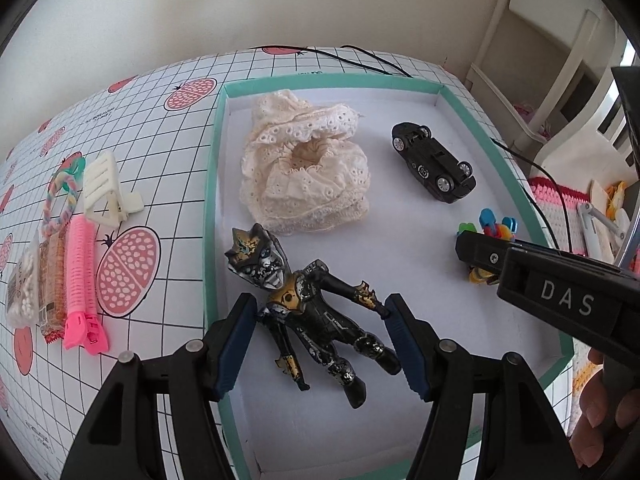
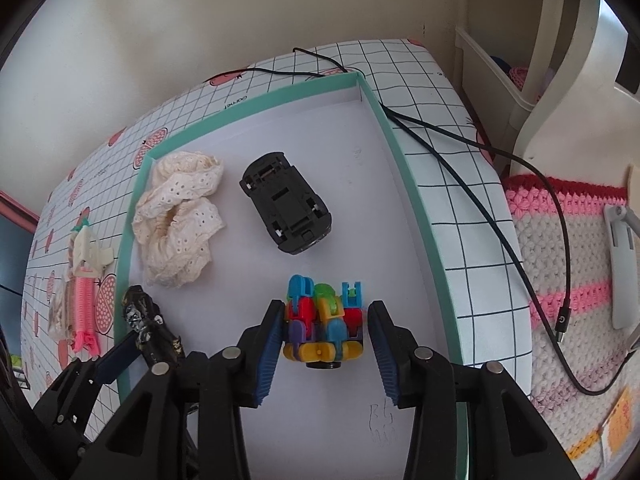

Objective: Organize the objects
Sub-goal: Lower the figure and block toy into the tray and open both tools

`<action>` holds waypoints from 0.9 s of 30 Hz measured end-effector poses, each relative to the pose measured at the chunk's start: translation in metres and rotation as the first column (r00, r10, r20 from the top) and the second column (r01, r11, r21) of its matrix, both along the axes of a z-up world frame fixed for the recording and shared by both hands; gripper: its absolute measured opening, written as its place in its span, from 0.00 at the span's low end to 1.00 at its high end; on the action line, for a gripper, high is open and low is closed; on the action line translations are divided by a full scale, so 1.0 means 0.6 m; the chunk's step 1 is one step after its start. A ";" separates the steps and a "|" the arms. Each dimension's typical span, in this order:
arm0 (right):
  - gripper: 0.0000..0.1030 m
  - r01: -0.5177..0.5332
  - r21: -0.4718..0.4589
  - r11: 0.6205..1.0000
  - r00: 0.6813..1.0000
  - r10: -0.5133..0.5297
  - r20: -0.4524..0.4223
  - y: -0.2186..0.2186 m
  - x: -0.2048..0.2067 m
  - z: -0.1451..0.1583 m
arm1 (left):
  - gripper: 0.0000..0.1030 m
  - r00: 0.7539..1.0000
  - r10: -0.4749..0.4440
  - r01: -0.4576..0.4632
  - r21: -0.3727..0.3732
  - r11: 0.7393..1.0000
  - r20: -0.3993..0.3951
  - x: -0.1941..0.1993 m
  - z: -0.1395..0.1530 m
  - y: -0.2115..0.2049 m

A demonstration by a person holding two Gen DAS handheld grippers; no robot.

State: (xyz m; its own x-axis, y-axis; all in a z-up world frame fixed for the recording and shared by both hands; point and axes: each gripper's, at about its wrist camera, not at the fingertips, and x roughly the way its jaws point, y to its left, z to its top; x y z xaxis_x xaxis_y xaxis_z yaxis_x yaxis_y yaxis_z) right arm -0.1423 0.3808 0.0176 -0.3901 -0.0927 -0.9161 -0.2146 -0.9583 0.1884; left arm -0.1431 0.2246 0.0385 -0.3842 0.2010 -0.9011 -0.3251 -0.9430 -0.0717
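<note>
Sorting looks half done: hair accessories (image 1: 80, 240) lie in a row left of the box (image 1: 212, 184). Inside it, both jaws stand wide: the left gripper (image 1: 318, 344) straddles the near figure (image 1: 308, 312), the right gripper (image 2: 326, 346) the block toy (image 2: 324, 320). The scrunchie (image 1: 304, 168) and the car (image 1: 434, 162) lie farther back.

Plain cream wall (image 1: 168, 12) behind everything, no decoration on it. The table wears a white grid-pattern cloth (image 2: 448, 184) printed with pink fruit slices. Off to the right there's white wooden furniture (image 2: 560, 60), looks like a shelf or chair frame, and a crocheted blanket (image 2: 560, 248) in pink, red and white stripes. Soft daylight, nothing harsh.
</note>
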 end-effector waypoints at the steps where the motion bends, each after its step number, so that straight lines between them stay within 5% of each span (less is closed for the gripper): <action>1: 0.46 0.001 0.000 1.000 1.000 -0.001 -0.003 0.001 0.003 0.002 | 0.65 1.000 0.004 -0.004 0.007 1.000 0.001 -0.001 0.002 -0.001; 18: 0.46 -0.014 0.032 0.999 0.994 0.017 -0.108 -0.007 0.006 0.081 | 0.65 0.995 0.099 -0.098 0.125 0.987 -0.001 -0.019 0.059 -0.047; 27: 0.49 -0.022 0.065 0.998 0.992 0.030 -0.121 -0.019 0.005 0.087 | 0.65 0.982 0.183 -0.177 0.104 0.979 -0.054 -0.034 0.075 -0.087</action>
State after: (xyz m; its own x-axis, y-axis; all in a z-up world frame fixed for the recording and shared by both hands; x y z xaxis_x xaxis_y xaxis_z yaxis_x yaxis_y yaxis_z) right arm -0.1392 0.3694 0.0696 -0.4974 -0.0477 -0.8662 -0.1685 -0.9742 0.1503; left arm -0.1634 0.1725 0.0836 -0.4774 0.2097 -0.8533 -0.1579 -0.9758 -0.1515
